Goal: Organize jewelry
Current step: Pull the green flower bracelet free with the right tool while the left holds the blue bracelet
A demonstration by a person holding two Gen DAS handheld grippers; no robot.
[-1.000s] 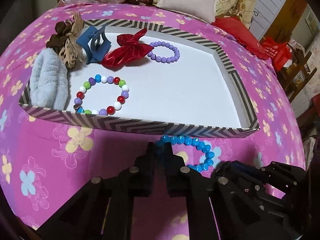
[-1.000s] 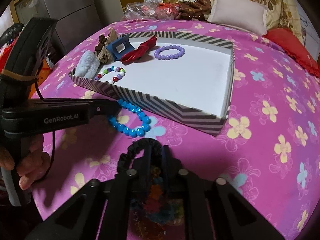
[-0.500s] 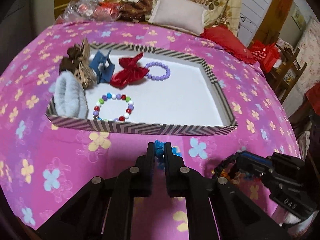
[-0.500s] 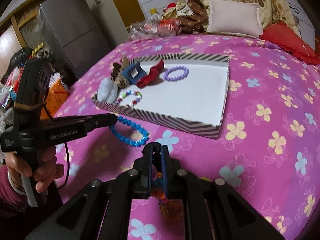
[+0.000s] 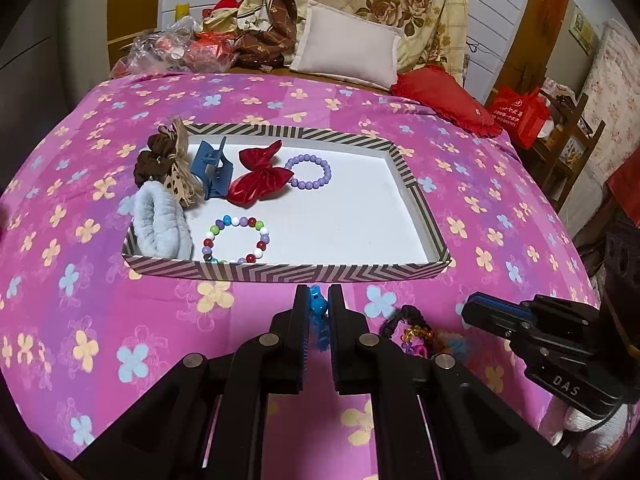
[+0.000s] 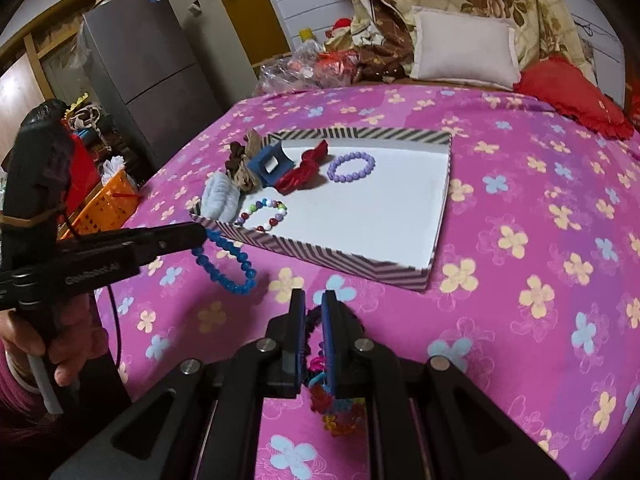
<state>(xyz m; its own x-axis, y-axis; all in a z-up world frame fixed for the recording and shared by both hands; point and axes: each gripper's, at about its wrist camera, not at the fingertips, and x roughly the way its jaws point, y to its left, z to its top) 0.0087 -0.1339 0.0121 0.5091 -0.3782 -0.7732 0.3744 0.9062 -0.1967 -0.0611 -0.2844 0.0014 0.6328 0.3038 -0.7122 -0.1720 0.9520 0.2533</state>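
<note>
A striped shallow box with a white floor lies on the pink flowered bedspread. In it are a multicolour bead bracelet, a purple bracelet, a red bow, a blue claw clip and two scrunchies. My left gripper is shut on a blue bead bracelet, which hangs clear of the bedspread just before the box's near wall. My right gripper is shut on a black hair tie with colourful charms, to the right of the left gripper and also short of the box.
A white pillow, a red cushion and plastic bags lie beyond the bedspread. A grey fridge and an orange basket stand off the bed's left side. A person's hand grips the left gripper's handle.
Both grippers have risen and drawn back from the box. The blue bracelet has come up off the bedspread and now hangs from the left gripper; the hair tie rose with the right.
</note>
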